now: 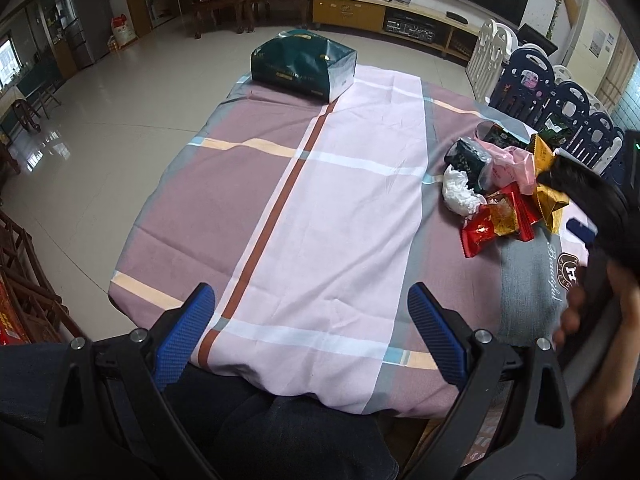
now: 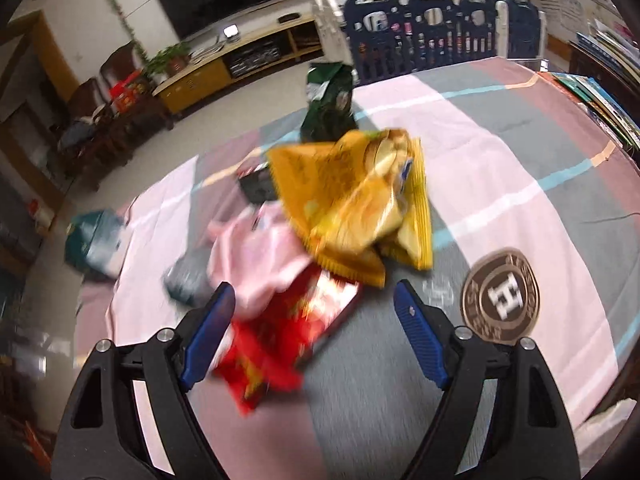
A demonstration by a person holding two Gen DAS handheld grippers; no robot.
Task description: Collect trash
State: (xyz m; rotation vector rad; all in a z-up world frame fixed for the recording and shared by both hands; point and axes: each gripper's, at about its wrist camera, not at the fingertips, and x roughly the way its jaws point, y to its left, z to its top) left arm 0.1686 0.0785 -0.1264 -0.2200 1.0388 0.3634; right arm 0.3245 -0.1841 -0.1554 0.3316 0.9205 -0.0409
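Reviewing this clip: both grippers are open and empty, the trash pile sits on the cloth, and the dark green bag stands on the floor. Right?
Not quite. The left wrist view shows the dark green bag standing on the cloth's far end, not the floor. The rest holds.

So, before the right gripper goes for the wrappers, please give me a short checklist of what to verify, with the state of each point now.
1. Right gripper open: ok, the jaws stand wide.
2. Right gripper free of load: ok, the red wrapper lies on the cloth between the fingers, not pinched.
3. Aim: ok, the red wrapper is nearest, with the yellow wrapper just beyond it.
4. Left gripper open and holding nothing: ok, only tablecloth lies below it.
5. Green bag reachable for drop-off: cannot tell; it sits at the table's far edge.
6. Sharp view: not ok, the right wrist picture is blurred.
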